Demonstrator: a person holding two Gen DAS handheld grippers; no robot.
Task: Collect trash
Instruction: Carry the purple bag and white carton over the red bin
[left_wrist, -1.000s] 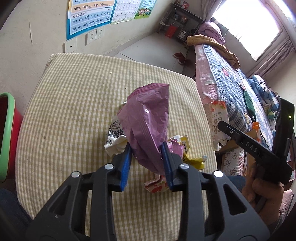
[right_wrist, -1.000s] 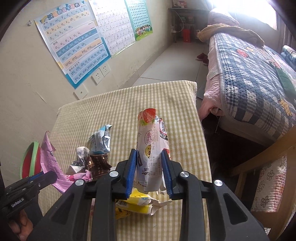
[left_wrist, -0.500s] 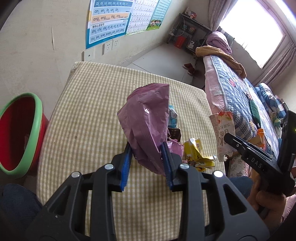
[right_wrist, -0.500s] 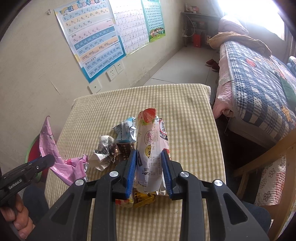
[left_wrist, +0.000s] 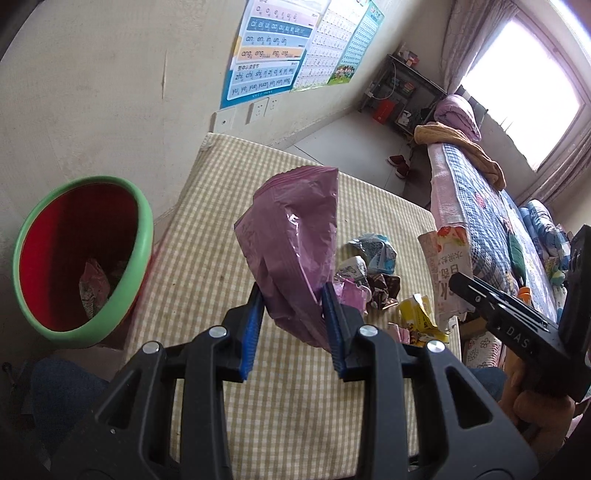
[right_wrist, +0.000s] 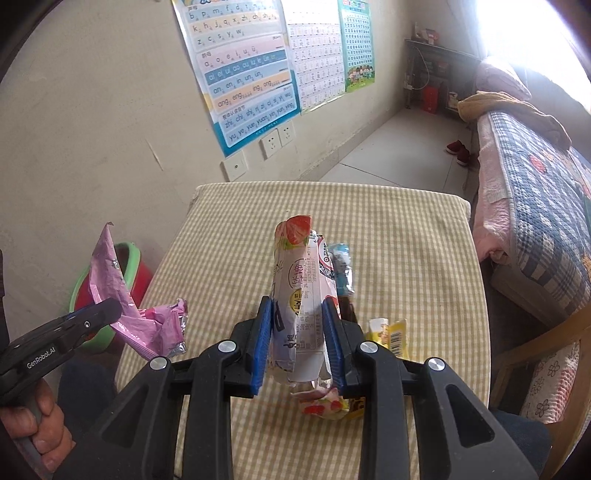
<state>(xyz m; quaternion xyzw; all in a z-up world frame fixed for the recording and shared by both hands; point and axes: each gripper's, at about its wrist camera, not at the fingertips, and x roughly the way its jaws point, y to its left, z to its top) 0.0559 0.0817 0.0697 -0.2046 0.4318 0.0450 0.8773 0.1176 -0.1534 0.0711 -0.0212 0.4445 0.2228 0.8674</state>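
Left tongs (left_wrist: 291, 314) clamped purple bag (left_wrist: 295, 236), right tongs (right_wrist: 297, 336) clamped strawberry wrapper (right_wrist: 299, 295); carry step, next release both over bin (left_wrist: 140, 236) beside counter (left_wrist: 207, 280)

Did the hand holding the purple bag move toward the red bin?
Yes. The left gripper with the purple bag swung left: the red bin, earlier at the view's edge, now shows fully.

Home bedroom, quilted bed (right_wrist: 535, 192), pinyin wall posters (right_wrist: 243, 74), checked table (right_wrist: 388, 229)

Bin (left_wrist: 136, 236) left of table (left_wrist: 229, 221); wrappers (left_wrist: 373, 273) on table, right side.
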